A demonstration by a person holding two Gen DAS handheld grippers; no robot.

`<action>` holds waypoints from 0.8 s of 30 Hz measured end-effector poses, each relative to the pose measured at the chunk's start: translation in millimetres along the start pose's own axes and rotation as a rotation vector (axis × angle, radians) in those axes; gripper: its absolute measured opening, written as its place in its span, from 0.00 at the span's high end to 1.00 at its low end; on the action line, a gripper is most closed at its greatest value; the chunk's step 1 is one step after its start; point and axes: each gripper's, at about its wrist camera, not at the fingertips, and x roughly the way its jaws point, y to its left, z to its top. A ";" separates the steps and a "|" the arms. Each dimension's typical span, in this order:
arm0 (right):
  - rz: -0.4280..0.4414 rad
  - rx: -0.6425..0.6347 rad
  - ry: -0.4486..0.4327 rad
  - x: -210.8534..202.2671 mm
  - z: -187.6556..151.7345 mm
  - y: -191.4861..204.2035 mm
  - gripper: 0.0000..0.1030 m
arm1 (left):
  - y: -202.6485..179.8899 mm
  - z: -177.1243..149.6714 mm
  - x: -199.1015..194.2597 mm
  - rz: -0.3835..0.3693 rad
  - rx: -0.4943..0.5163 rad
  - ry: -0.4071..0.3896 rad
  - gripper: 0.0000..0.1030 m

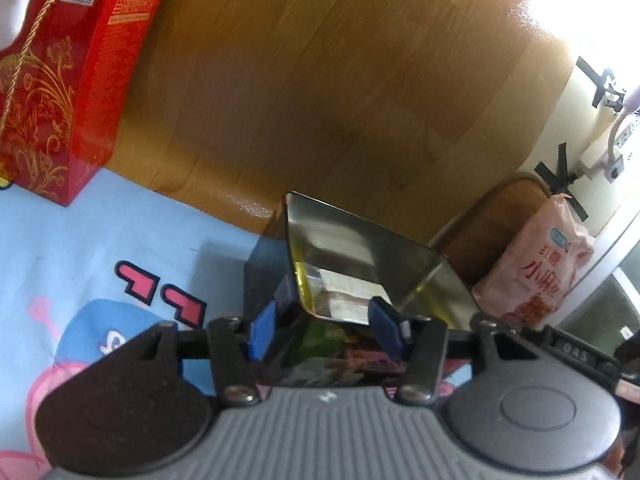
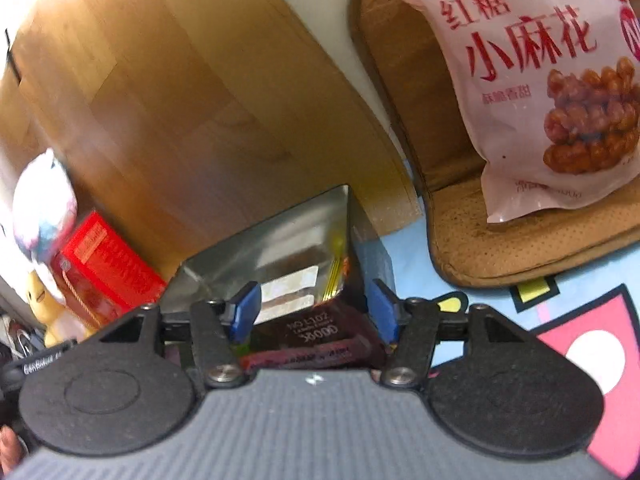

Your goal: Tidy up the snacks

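Shiny metal tin (image 1: 360, 256) sits open on the blue play mat (image 1: 72, 240), snack packets inside. Left claw (image 1: 324, 328) and right claw (image 2: 312, 312) both spread, straddling its near rim. Pink snack bag (image 2: 540, 80) on brown cushion (image 2: 500, 248).

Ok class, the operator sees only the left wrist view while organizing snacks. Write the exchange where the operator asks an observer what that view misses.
Operator: Where is my right gripper?
Observer: The right gripper has its blue fingers either side of the metal tin, with a dark packet between them.
Operator: Anything beside the red gift box?
Observer: A yellow plush toy sits next to the red gift box.
Operator: What does the pink bag show?
Observer: The pink snack bag pictures brown dough twists.
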 end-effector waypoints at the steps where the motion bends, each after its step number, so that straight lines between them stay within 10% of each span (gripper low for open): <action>1: 0.000 -0.012 0.011 -3.8 -1.2 3.1 0.40 | -1.9 0.1 0.6 0.020 0.010 -0.003 0.50; 12: 0.046 -0.049 0.039 -60.4 -34.0 4.3 0.45 | -1.3 -17.6 -51.0 -0.001 0.075 -0.098 0.48; 24: 0.055 -0.251 0.122 -55.0 -73.2 38.2 0.50 | -7.2 -91.5 -53.1 0.021 0.204 0.045 0.48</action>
